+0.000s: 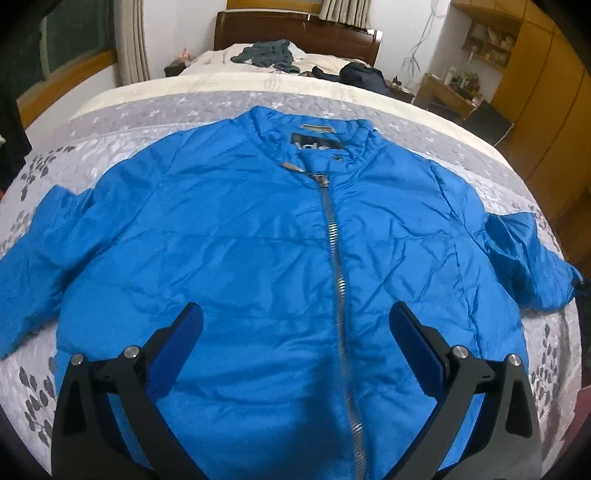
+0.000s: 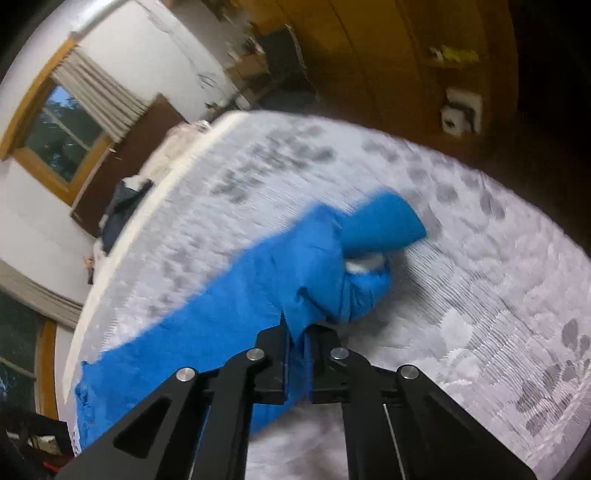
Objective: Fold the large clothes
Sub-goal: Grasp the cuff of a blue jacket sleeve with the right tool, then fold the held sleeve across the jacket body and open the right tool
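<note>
A bright blue zip-up jacket (image 1: 258,236) lies front-up and spread flat on the bed, collar toward the headboard, zipper (image 1: 334,243) closed down the middle. My left gripper (image 1: 295,319) hovers open above the jacket's lower front, nothing between its blue pads. The jacket's right sleeve (image 1: 528,258) is bunched at the bed's right side. In the right wrist view my right gripper (image 2: 298,328) is shut on a fold of that blue sleeve (image 2: 332,258), whose cuff end (image 2: 384,221) curls above the bedspread. That view is motion-blurred.
The grey leaf-patterned bedspread (image 1: 44,369) covers the bed. Dark clothes (image 1: 266,55) and a black garment (image 1: 362,75) lie near the wooden headboard (image 1: 295,35). A desk (image 1: 447,92) and wooden wardrobe (image 1: 546,85) stand to the right; windows are on the left.
</note>
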### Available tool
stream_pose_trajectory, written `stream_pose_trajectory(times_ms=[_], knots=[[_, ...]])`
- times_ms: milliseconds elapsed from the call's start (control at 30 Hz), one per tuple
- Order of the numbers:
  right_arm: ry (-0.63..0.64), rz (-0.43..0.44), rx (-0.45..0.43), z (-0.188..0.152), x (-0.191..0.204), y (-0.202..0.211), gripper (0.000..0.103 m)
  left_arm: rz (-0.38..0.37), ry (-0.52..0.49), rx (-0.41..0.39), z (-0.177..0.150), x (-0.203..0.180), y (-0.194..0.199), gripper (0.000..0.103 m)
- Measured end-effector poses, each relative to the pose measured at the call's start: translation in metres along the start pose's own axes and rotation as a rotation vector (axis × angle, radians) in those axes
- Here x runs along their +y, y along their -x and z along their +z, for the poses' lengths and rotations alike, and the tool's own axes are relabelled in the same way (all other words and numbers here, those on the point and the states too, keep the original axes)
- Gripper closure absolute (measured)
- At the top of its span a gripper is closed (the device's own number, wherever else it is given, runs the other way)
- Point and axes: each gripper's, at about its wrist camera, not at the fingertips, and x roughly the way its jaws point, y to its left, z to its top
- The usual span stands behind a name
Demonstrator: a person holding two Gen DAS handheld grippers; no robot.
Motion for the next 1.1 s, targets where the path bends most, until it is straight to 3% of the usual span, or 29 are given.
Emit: stream_pose_trajectory(times_ms=[167, 300, 533, 833, 1100], knots=[[0.154, 0.112, -0.077, -0.008, 0.07, 0.043, 0.099, 0.022, 0.013, -0.035, 0.0, 0.02, 0.011, 0.003], [0.299, 0.196, -0.074, -0.032, 0.138, 0.059, 0.099, 0.027, 0.029, -0.042, -0.002, 0.032, 0.017, 0.003], [0.523, 0.36, -0.004, -0.099, 0.244, 0.06, 0.099, 0.046, 0.032, -0.061, -0.004, 0.05, 0.026, 0.003], [0.791, 0.502, 0.098, -0.204, 0.346, 0.049, 0.099, 0.056, 0.075, -0.078, -0.001, 0.074, 0.034, 0.003], [0.949, 0.49, 0.223, -0.299, 0.395, 0.014, 0.099, 0.072, 0.103, -0.091, -0.001, 0.091, 0.04, 0.003]])
